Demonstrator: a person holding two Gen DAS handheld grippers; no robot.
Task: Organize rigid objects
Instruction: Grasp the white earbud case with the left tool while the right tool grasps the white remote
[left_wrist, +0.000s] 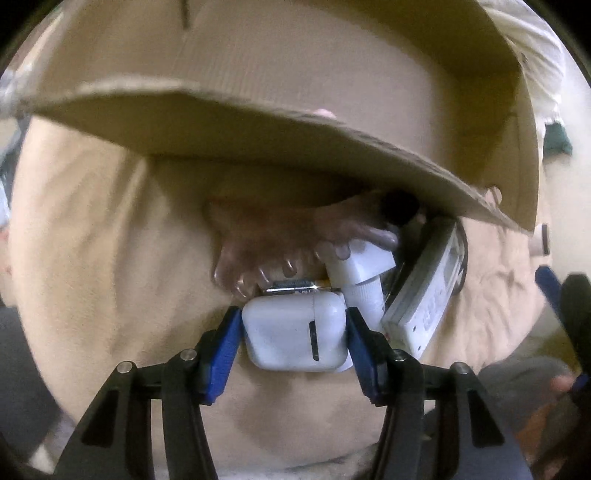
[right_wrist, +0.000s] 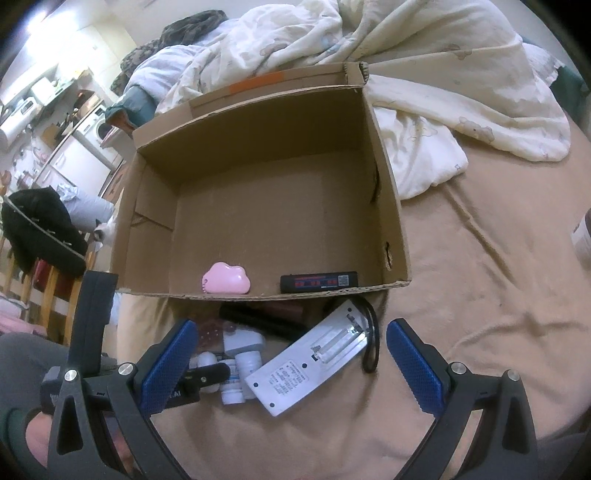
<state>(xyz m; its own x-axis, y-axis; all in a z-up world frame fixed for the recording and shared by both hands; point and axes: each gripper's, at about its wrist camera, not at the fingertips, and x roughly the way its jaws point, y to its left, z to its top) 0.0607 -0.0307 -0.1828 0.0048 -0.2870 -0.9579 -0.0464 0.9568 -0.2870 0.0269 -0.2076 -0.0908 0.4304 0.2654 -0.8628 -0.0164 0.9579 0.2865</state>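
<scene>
Tan bed sheet (right_wrist: 480, 295), cardboard box (right_wrist: 388, 206) at 12 o'clock, left tool (left_wrist: 293, 332) clamped on white charger (left_wrist: 295, 332), right tool (right_wrist: 291, 365) released.

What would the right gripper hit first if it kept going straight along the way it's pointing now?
Most likely the white flat charger-like device, which lies on the tan bedcover between the open jaws of the right gripper. Depth is hard to judge, so it could meet the bedcover just beside it.
</scene>
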